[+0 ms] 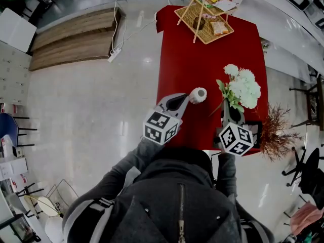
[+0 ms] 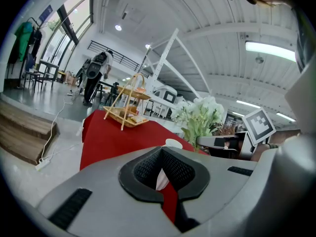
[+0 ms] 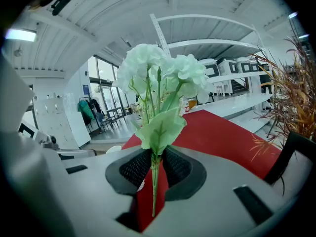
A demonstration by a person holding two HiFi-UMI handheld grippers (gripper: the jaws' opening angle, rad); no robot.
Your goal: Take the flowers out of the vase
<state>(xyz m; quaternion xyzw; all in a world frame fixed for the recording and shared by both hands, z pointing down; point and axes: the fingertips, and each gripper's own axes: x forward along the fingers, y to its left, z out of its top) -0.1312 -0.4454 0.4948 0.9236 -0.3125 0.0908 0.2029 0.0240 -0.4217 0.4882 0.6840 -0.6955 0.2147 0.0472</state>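
Observation:
A bunch of white flowers [image 1: 243,87] with green leaves hangs over the red table [image 1: 202,59], clear of the vase. My right gripper [image 1: 229,116] is shut on its stems. In the right gripper view the thin green stem [image 3: 154,181] runs between the dark pads and the blooms [image 3: 158,68] rise above them. A small white vase [image 1: 198,95] stands to the left of the flowers. My left gripper [image 1: 186,100] has its jaws close together, tips against the vase's near side. In the left gripper view the vase's rim [image 2: 173,143] shows just past the jaw tips.
A tiered wicker stand [image 1: 205,14] with snacks sits at the table's far end. A dried reddish plant [image 1: 276,130] and a black chair [image 1: 255,128] stand at the table's right near corner. Wooden steps [image 1: 76,34] and a power strip lie left on the floor. A person [image 2: 96,75] stands far off.

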